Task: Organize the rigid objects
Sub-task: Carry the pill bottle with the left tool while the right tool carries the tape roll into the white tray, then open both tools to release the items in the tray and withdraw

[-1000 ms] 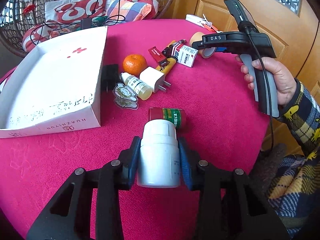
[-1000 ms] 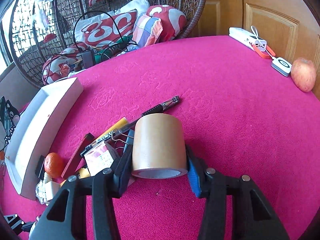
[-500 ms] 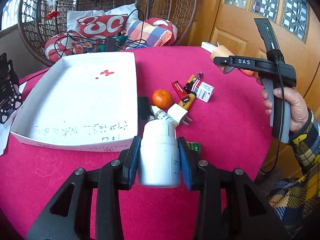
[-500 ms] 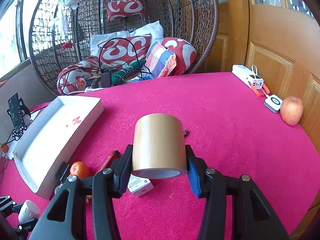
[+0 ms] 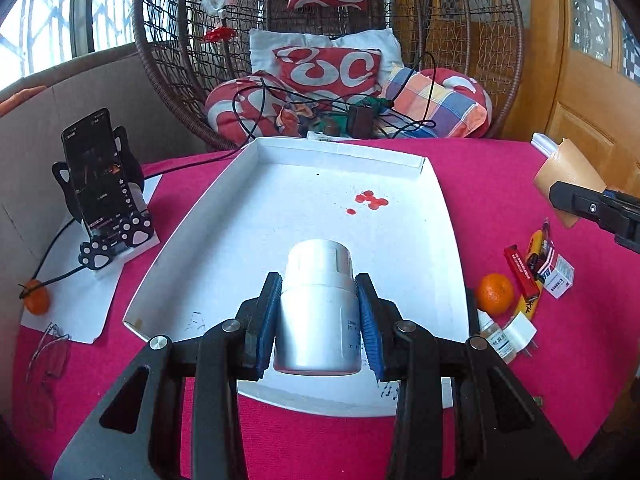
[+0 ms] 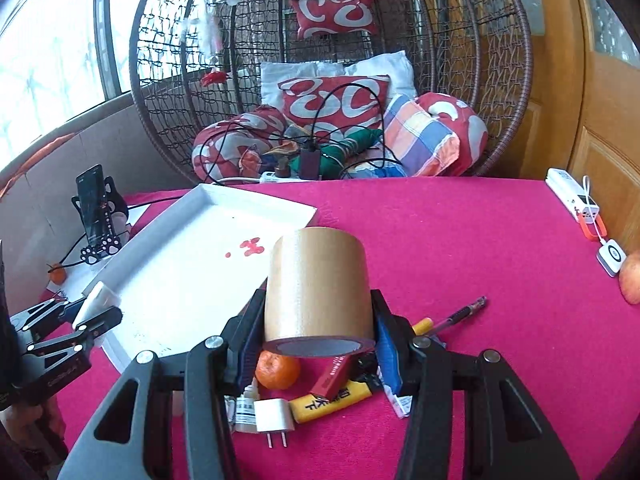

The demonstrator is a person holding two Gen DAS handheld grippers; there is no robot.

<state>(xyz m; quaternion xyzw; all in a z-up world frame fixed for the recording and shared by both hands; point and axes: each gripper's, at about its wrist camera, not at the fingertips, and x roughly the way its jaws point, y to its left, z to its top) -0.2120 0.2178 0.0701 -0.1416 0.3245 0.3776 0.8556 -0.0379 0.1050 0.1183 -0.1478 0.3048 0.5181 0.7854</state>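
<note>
White plastic fills the middle of the left wrist view: the left gripper [image 5: 319,312] is clamped on a white bottle [image 5: 318,308] held over the near part of the white cardboard tray [image 5: 248,216]; the bottle's small side print is too fine to read. Left of the tray stands a phone [image 5: 94,172] on a paw-print holder, its screen too dark to make out. Right of the tray lie a tangerine [image 5: 495,294], a dropper bottle [image 5: 496,338] and a white plug adapter [image 5: 520,330] — partly cut off by the gripper's arm. In the right wrist view the right gripper [image 6: 318,330] is closed on a brown tape roll [image 6: 318,288] above the pink tablecloth [image 6: 460,240], just right of the tray, hiding much of the clutter beneath. A pen [image 6: 460,314] pokes out to the right — an apple [image 6: 631,278] is cropped at the edge.
</note>
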